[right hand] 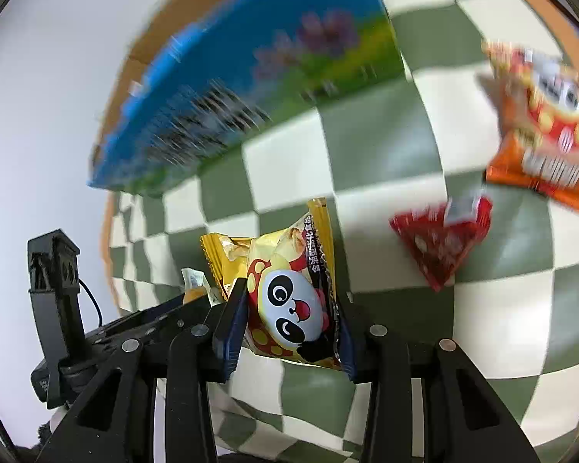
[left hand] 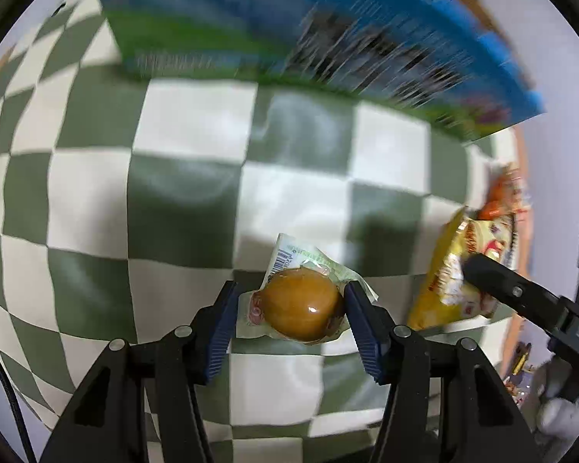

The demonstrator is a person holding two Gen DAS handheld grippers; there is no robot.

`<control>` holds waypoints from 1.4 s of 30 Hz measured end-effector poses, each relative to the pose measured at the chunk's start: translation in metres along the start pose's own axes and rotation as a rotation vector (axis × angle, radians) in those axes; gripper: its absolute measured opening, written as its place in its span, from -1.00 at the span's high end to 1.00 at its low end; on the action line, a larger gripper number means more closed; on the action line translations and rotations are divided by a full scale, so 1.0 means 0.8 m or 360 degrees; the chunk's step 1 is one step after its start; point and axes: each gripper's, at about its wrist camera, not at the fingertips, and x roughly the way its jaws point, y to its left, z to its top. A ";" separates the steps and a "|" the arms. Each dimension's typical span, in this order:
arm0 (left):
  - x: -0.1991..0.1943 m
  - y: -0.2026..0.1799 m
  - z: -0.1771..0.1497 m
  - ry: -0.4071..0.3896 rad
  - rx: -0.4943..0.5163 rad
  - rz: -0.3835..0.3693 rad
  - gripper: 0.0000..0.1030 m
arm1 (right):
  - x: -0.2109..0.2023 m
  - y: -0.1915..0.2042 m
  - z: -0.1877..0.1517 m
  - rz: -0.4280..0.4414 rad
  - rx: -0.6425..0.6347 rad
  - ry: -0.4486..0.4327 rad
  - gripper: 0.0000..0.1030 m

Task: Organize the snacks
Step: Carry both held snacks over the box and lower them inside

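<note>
A: Right, start with the egg (left hand: 303, 310). Where is it?

B: Sealed in a clear pouch, pinched between the blue pads of the left gripper (left hand: 289, 308), held above the cloth (left hand: 181, 200). Its jaws press on both sides of the pouch.

A: And the other gripper?

B: The right gripper (right hand: 291, 322) clamps a yellow bag (right hand: 285, 297) with a panda face on it, jaws closed against its two sides. That bag is also off the cloth.

A: Where do the two stand relative to the blue box (left hand: 289, 27)?

B: Both on the near side of it. The box sits at the far end of the cloth, blurred, blue above and green below. In the left view the yellow bag (left hand: 459, 270) hangs to the right of the egg, near it but apart, with the right gripper's black finger (left hand: 498, 276) across it.

A: Anything else around the box?

B: In the right view a red triangular packet (right hand: 444, 243) lies on the cloth to the right of the box, and an orange bag (right hand: 540, 123) lies beyond that, farther right. The two are near each other; whether they touch I cannot tell. The cloth is checked green and white.
</note>
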 end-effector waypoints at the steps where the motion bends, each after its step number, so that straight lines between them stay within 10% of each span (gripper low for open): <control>1: -0.013 -0.001 0.005 -0.0025 0.0006 -0.0025 -0.03 | -0.011 0.007 0.004 0.0022 -0.0007 -0.0025 0.17; 8: -0.111 -0.032 0.063 -0.0254 0.0074 -0.0178 -0.03 | -0.107 0.034 0.051 0.0108 -0.0099 -0.0225 0.17; 16: -0.157 -0.022 0.148 -0.0445 0.0140 -0.0002 -0.03 | -0.169 0.075 0.137 -0.0068 -0.0268 -0.0458 0.17; 24: -0.090 0.022 0.226 -0.0308 0.0079 0.0280 -0.03 | -0.115 0.104 0.220 -0.0525 -0.0483 -0.0439 0.17; 34: -0.042 0.046 0.258 -0.0177 0.0086 0.0485 -0.08 | -0.027 0.099 0.254 -0.0758 -0.0581 -0.0173 0.14; 38: -0.033 0.043 0.258 -0.0128 0.0088 0.0469 -0.16 | -0.004 0.097 0.252 -0.0784 -0.0590 -0.0035 -0.75; 42: -0.032 0.040 0.256 -0.0157 0.0068 0.0415 -0.50 | -0.008 0.091 0.254 -0.0703 -0.0531 -0.0029 -0.82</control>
